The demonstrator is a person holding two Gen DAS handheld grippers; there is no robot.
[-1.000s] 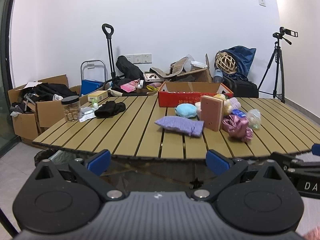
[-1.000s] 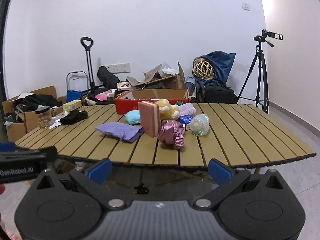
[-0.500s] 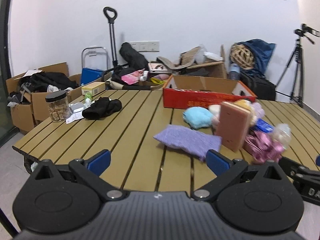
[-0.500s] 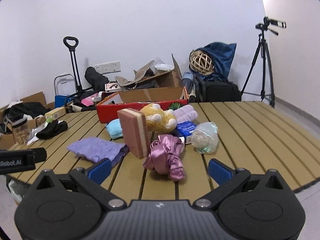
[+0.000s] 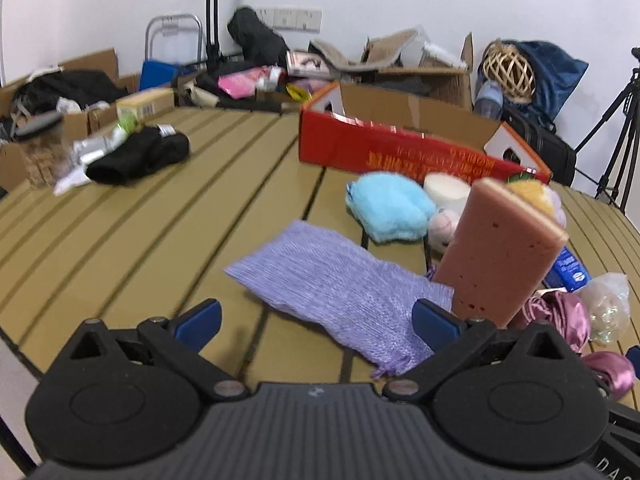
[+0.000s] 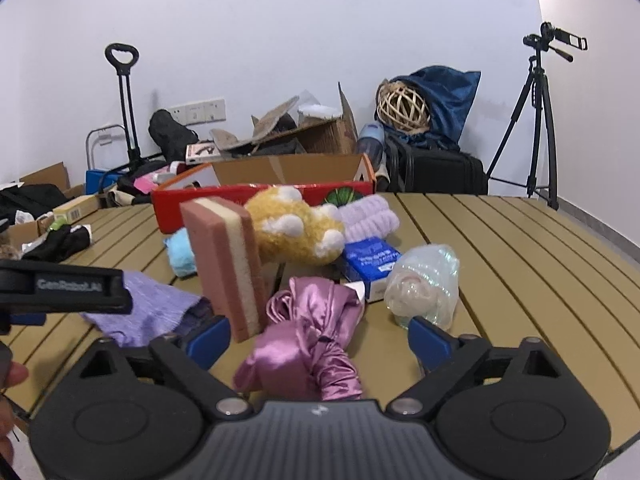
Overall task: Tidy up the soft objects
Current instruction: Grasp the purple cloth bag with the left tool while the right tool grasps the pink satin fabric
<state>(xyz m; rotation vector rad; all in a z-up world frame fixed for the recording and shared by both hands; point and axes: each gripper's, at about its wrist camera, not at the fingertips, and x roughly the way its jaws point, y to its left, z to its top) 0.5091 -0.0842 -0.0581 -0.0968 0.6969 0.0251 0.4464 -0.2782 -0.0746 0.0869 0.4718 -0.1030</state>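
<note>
On the slatted wooden table (image 5: 120,240) lies a pile of soft things. A purple knitted cloth (image 5: 336,284) lies just ahead of my open left gripper (image 5: 316,322). Beside it a pink sponge block (image 5: 500,248) stands upright, with a light blue fluffy cloth (image 5: 390,208) behind. My right gripper (image 6: 318,340) is open, and a pink satin cloth (image 6: 312,332) lies between its fingers. Further back are the pink sponge block (image 6: 226,264), a yellow plush toy (image 6: 296,230), a lilac fluffy item (image 6: 370,216), a blue packet (image 6: 370,258) and a clear bag (image 6: 424,288).
An open red cardboard box (image 5: 400,148) stands at the table's back. A black cloth (image 5: 140,154) lies at the left of the table. The left gripper's body (image 6: 60,288) crosses the right wrist view at left. Boxes, bags and a tripod (image 6: 536,120) line the wall.
Both grippers have moved forward over the table toward the pile. The purple cloth and the pink satin cloth are now much closer to the fingers.
</note>
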